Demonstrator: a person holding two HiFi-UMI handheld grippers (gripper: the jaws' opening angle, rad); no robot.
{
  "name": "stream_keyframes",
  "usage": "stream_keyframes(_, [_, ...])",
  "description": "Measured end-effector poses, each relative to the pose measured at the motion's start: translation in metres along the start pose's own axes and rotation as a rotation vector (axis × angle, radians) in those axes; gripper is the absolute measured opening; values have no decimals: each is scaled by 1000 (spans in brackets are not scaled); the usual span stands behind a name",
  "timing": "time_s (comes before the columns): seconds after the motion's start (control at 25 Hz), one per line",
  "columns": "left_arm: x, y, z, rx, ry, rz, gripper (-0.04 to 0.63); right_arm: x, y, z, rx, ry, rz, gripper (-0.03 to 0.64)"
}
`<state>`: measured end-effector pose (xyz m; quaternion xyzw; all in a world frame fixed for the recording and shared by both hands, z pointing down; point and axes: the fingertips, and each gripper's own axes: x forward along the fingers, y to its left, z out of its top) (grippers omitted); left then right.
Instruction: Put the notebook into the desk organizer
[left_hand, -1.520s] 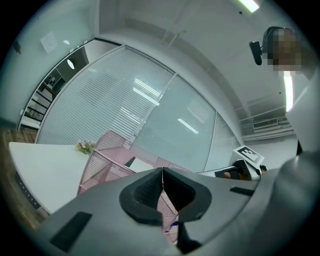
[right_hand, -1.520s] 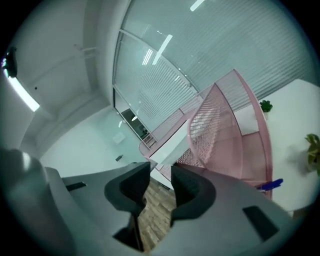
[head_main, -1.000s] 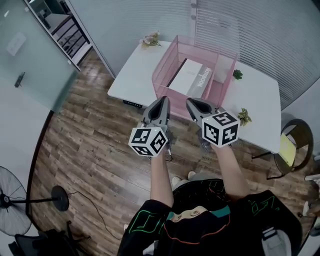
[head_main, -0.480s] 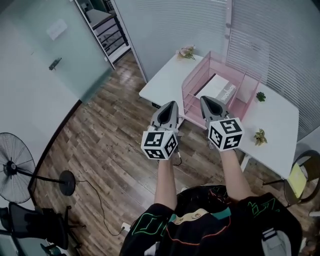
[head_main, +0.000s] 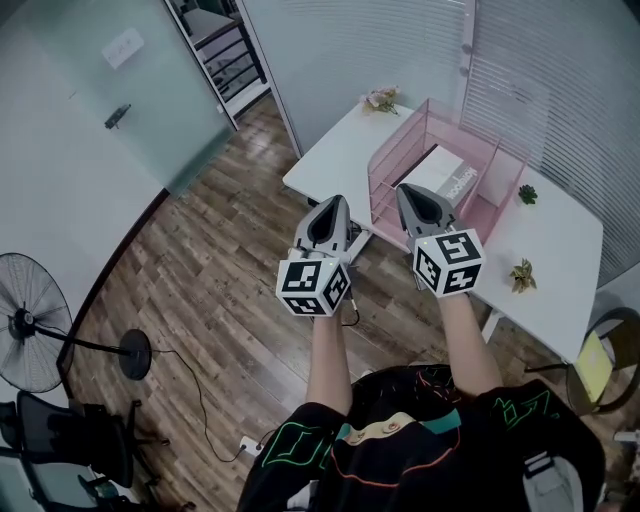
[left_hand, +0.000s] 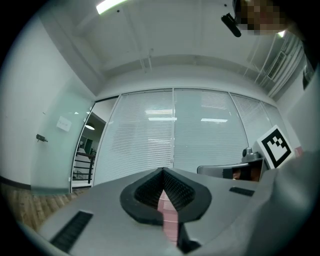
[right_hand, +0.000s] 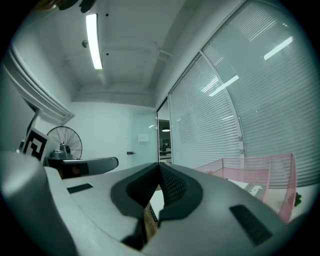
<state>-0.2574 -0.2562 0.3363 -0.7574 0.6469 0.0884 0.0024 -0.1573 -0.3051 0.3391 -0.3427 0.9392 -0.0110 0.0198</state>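
Farther back from desk organizer (head_main: 398, 138) than second ago: left hand-held gripper (head_main: 333, 203), right hand-held gripper (head_main: 407, 192), both pressed together, empty. Notebook (head_main: 438, 172) lies inside organizer, 1 o'clock from right one, on surface (head_main: 335, 165). Placing looks done; withdraw clear of wire rim, jaws kept closed.

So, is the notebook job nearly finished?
Looks done: the notebook lies inside the pink desk organizer on the white table. In hand: nothing; the left gripper and right gripper are both shut and empty, short of the table. Left to do: nothing visible.

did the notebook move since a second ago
No. The notebook lies in the same spot in the pink organizer; only the view shifted.
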Motion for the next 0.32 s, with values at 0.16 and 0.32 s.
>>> stream_keyframes(0.16, [4,0,1,-1,-7,7,-2,0,-2,3,-44,-4,-3,3])
stream_keyframes(0.32, [14,-7,-14,-2,11,2,-2,-4,-16,-5,-55,6,-12,2])
